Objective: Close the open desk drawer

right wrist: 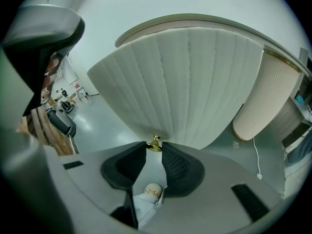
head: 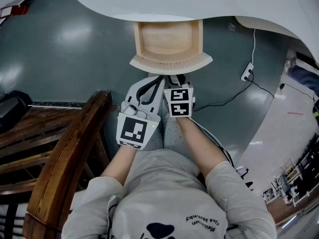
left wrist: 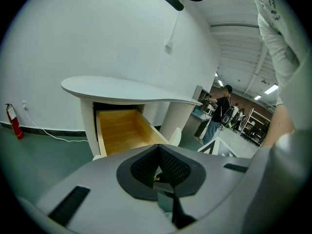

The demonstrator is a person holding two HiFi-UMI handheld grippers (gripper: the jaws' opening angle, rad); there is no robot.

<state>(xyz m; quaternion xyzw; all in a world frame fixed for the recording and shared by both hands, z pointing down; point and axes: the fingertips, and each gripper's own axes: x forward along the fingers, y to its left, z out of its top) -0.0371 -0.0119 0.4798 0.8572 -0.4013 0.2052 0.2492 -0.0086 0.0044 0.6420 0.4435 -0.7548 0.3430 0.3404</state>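
Plainly, the pale wooden drawer with a white ribbed, curved front [head: 167, 39] stood pulled out from under the white curved table [head: 209, 1]. The right tongs [right wrist: 154, 146] were parted, tips on either side of the small brass knob [right wrist: 155, 141] on that front, not visibly clamping it. The left tongs [left wrist: 158, 152] were closed and empty, beside the right pair, just short of the drawer.
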